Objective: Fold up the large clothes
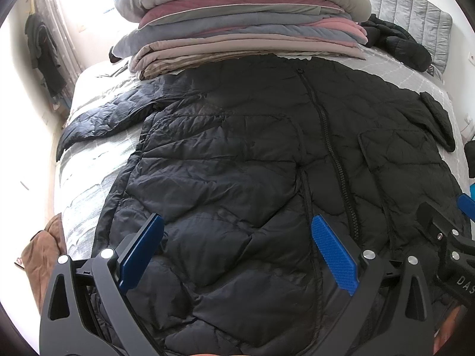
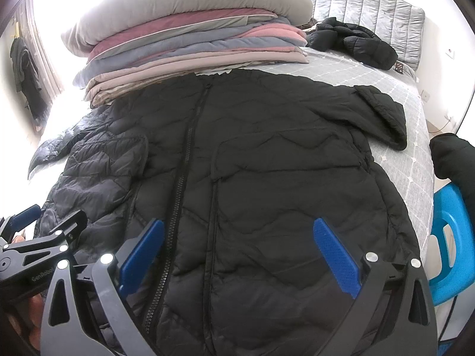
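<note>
A black quilted puffer jacket lies flat and front-up on the bed, zipped, its collar toward the stacked bedding. Its left sleeve spreads out over the sheet; the right sleeve lies out to the right, its cuff on the sheet. My left gripper hovers open above the hem on the left half, nothing between its blue pads. My right gripper hovers open over the hem on the right half, also empty. Each gripper shows at the edge of the other's view.
A tall stack of folded blankets and quilts sits at the far end of the bed. Another black jacket lies crumpled by the grey headboard. A blue plastic stool stands right of the bed; brown fabric lies at its left.
</note>
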The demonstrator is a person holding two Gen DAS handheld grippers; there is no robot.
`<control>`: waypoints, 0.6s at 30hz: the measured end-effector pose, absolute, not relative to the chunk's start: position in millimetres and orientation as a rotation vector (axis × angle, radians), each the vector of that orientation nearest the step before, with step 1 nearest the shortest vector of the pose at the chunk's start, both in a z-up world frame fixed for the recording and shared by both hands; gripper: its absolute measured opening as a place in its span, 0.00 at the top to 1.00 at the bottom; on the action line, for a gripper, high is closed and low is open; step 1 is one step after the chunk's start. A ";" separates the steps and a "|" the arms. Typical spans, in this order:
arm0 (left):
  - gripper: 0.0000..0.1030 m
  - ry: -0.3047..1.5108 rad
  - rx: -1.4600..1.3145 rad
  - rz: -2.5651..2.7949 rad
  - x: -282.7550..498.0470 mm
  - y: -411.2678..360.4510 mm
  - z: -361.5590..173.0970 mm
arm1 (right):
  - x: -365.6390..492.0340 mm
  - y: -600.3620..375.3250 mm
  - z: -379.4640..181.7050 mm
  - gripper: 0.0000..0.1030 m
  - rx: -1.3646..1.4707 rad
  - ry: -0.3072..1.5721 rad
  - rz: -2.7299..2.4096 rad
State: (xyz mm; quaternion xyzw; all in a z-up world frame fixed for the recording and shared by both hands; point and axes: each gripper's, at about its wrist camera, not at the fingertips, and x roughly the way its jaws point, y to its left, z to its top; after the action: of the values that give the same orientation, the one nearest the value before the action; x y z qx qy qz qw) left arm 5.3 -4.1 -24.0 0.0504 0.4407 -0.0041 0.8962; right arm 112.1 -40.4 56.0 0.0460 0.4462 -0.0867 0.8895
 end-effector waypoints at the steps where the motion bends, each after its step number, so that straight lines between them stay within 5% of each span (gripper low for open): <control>1: 0.06 0.914 0.105 -0.008 4.8 -3.8 -24.3 | 112.4 -41.0 56.2 0.06 0.095 0.927 -0.180; 11: 0.06 0.924 0.093 0.001 6.0 4.4 -27.1 | 111.5 -57.9 69.9 0.06 0.129 0.891 -0.172; 18: 0.06 0.963 0.063 0.005 13.8 14.0 -31.4 | 123.3 -181.2 119.6 0.06 0.209 0.742 -0.262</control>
State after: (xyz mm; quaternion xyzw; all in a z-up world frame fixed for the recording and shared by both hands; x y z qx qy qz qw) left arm 13.8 14.0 -31.4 0.0304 0.4630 0.0022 0.8858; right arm 123.3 -181.2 119.6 0.1016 0.3610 -0.1273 0.9182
